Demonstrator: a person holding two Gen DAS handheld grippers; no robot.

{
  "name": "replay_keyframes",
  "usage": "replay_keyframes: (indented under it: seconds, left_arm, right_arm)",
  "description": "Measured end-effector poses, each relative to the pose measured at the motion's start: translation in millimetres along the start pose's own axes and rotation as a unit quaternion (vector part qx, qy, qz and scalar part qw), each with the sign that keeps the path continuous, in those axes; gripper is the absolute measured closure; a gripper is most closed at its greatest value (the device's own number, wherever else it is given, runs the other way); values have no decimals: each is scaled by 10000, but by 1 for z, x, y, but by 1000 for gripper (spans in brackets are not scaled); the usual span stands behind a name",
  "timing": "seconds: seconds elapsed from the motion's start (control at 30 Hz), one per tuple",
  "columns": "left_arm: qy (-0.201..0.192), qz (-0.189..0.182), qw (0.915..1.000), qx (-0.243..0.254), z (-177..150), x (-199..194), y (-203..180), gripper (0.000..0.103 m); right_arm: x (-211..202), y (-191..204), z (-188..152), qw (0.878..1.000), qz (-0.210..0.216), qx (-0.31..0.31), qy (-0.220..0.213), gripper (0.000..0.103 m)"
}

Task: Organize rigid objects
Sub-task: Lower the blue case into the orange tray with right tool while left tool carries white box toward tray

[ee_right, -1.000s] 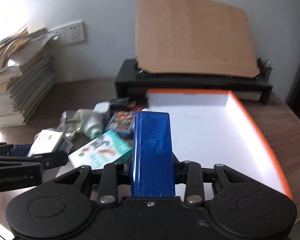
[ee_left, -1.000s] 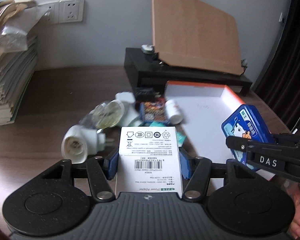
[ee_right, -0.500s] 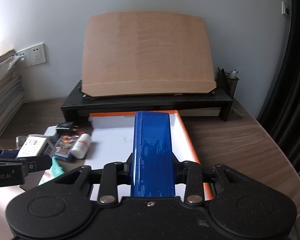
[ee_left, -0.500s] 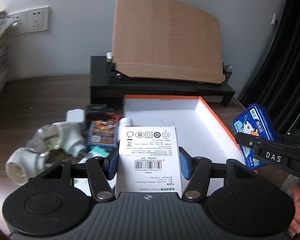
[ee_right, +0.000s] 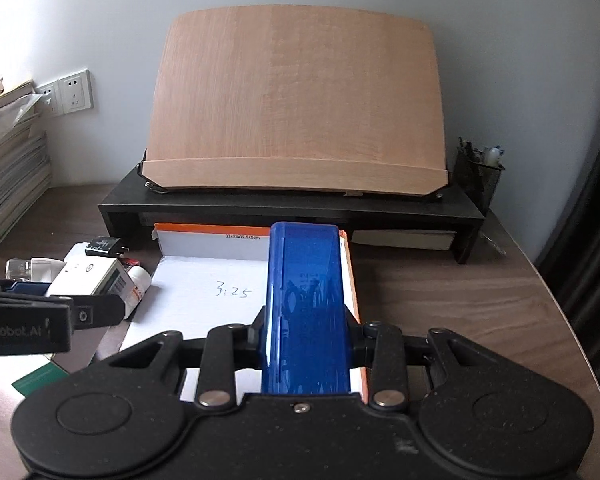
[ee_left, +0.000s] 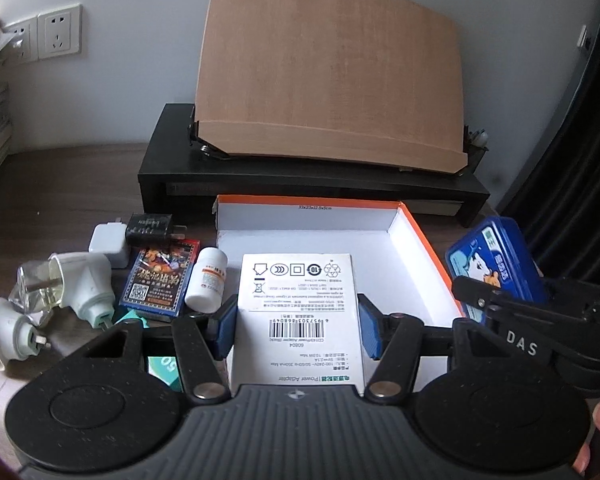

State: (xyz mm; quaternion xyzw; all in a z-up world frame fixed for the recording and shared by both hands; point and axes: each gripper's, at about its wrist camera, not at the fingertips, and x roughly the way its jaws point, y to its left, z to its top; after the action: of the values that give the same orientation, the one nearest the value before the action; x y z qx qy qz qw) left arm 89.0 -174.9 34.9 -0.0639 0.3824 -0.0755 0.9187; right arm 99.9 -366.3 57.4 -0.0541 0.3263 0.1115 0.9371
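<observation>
A: White and orange, the tray box (ee_left: 420, 236) is bare inside, so I judge the task is only at its start. The left tongs (ee_left: 296, 326) are clamped on the white adapter box (ee_left: 298, 300), the right tongs (ee_right: 306, 334) on the blue tin (ee_right: 306, 300); both hang over the tray box.

B: What is left?

A: The plugs (ee_left: 88, 284), pill bottle (ee_left: 208, 280) and card pack (ee_left: 160, 280) lie on the surface (ee_left: 60, 192) beside it.

B: Do the views differ?

A: The left view shows the tin's printed lid; the right shows a pen cup (ee_right: 476, 172) and "3:25" written in the tray.
</observation>
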Motion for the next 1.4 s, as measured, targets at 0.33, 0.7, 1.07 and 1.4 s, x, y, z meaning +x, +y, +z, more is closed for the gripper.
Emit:
replay_keyframes:
  seconds: [0.33, 0.7, 1.07, 1.4]
  left_arm:
    - [-112, 286, 9995, -62, 11, 17, -13, 44]
    - [-183, 486, 9985, -159, 16, 36, -18, 44]
    - [-131, 692, 9971, -293, 23, 50, -15, 44]
    - [-85, 681, 9970, -357, 23, 62, -6, 44]
  right_arm:
    - [29, -5, 15, 9990, 298, -332, -72, 62]
    - [49, -11, 21, 9982, 337, -495, 16, 62]
    - [70, -11, 29, 9978, 432, -462, 185, 62]
    - [85, -2, 33, 9973, 372, -538, 328, 62]
